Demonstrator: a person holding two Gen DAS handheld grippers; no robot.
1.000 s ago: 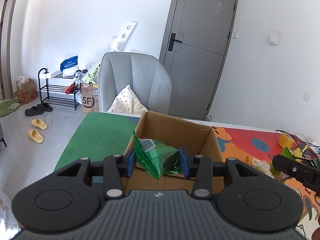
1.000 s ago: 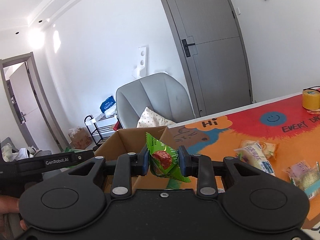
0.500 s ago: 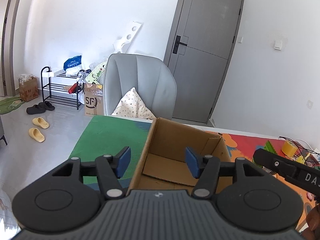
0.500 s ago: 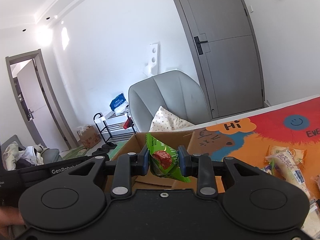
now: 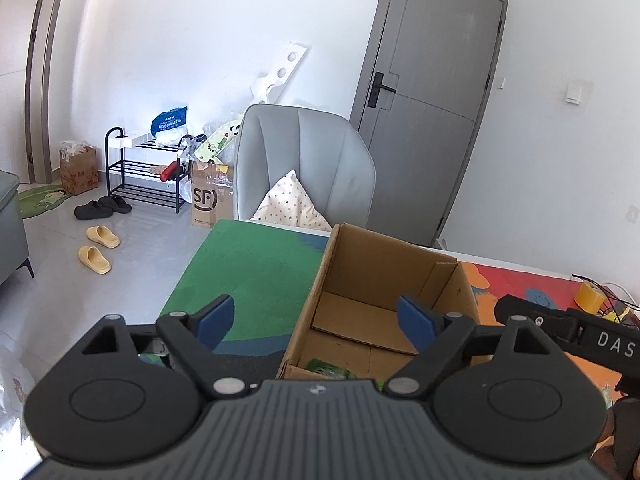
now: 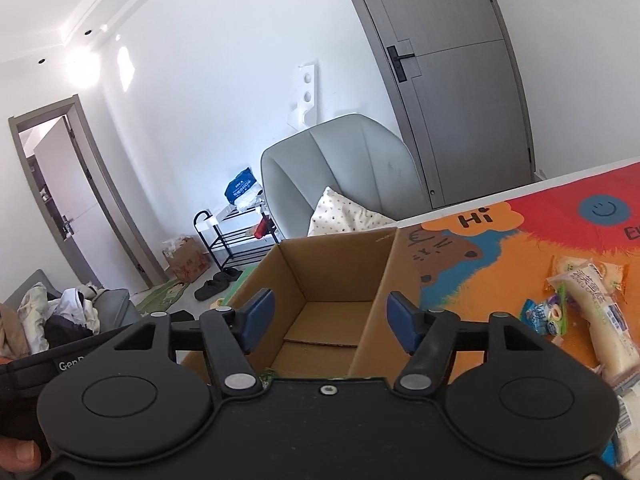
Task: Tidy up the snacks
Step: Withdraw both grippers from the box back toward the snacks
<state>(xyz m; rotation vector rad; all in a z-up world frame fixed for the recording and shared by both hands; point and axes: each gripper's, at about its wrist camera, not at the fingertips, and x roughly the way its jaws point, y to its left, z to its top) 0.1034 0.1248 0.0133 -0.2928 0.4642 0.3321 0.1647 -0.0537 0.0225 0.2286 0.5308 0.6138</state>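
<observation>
Where colourful mat (image 6: 560, 216) covers table, cardboard box (image 5: 384, 280) stands; both fingers just spread, empty.

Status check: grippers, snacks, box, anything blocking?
Left gripper and right gripper open, jaws just opened, nothing between. Green packet in box. More snacks on mat. Nothing blocking.
</observation>
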